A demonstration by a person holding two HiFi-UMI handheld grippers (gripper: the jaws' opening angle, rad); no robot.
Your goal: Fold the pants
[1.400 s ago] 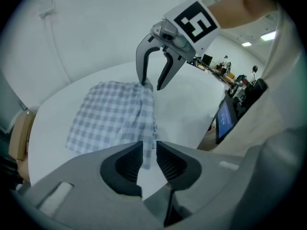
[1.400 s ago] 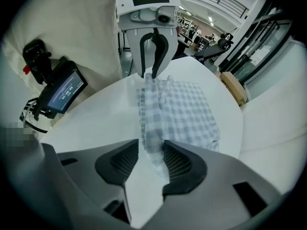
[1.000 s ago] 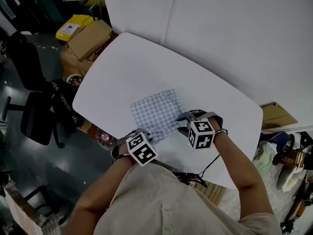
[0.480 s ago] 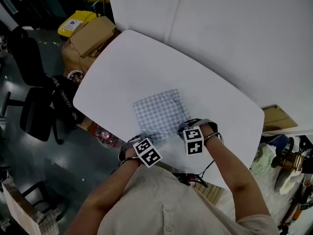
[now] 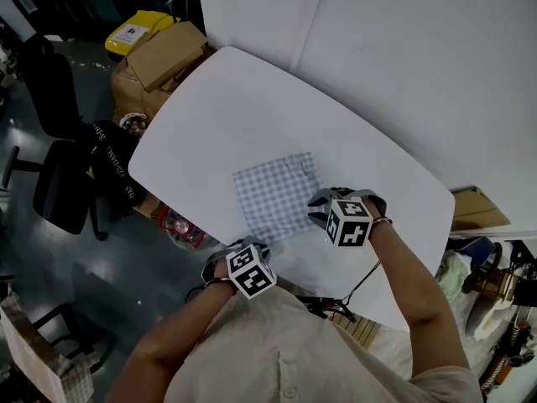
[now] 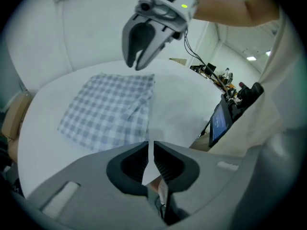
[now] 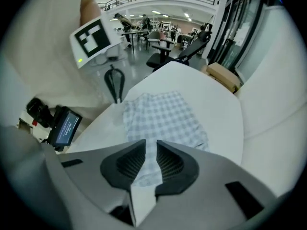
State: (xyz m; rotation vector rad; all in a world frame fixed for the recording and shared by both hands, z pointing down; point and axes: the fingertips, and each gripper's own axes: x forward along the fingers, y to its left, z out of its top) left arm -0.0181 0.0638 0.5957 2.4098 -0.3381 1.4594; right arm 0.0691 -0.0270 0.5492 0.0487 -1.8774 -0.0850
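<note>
Closing jaws, right gripper (image 7: 151,147) on pants (image 5: 275,196) corner, left gripper (image 6: 149,150) empty beside edge

The jaws of your grey left gripper (image 6: 151,152) have just been closing, a slit apart, nothing between them; your grey right gripper (image 7: 152,153) pinches the checked pants (image 7: 163,116).

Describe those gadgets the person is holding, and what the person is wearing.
The left gripper and right gripper are grey plastic shells with black ribbed pads. Each carries a white cube printed with black square markers. A thin black cable trails from the right one. The person wears a pale buttoned shirt.
</note>
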